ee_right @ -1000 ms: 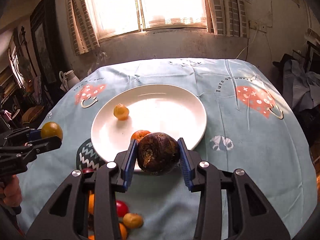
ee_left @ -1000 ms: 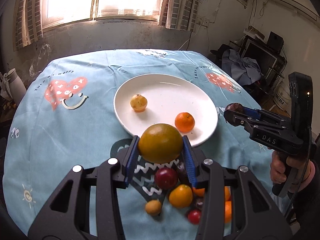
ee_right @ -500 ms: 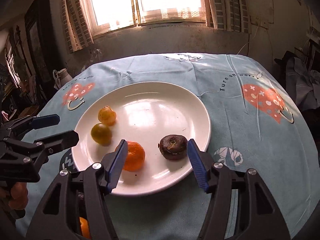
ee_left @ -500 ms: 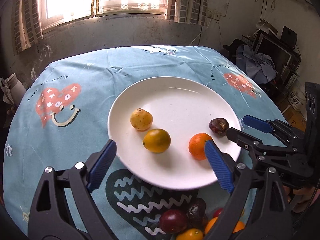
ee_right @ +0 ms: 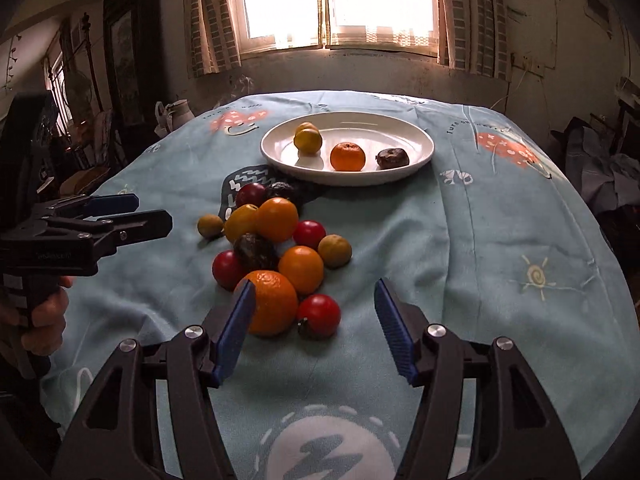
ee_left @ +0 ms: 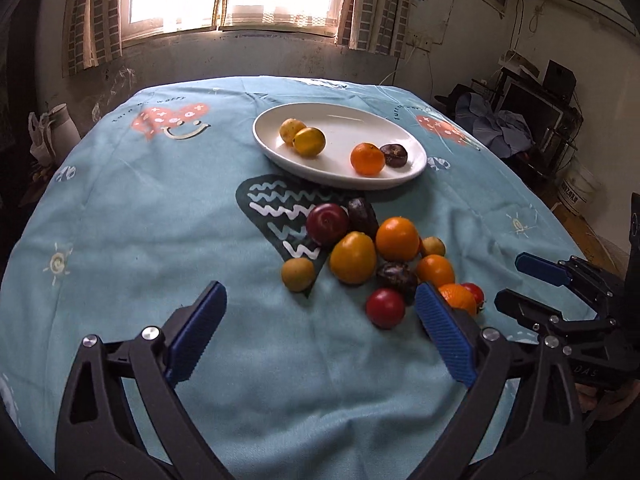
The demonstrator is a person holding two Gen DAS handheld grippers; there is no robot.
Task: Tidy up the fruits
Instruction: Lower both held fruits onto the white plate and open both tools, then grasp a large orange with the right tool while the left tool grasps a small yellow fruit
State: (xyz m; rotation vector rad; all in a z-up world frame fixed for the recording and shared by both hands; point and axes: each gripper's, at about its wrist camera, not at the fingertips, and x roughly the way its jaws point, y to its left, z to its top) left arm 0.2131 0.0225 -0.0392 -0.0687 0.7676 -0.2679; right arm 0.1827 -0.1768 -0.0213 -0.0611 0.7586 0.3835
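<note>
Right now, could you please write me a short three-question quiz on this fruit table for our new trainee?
1. How many fruits lie on the white plate?
2. True or false: the left gripper holds a fruit.
3. Which fruit sits nearest the right gripper? A) the dark fruit on the plate B) the red tomato C) the yellow fruit on the plate

Key:
1. Four: two yellow, one orange, one dark.
2. False: its jaws are opening, with nothing between them.
3. B, at the near edge of the pile on the blue tablecloth.
</note>
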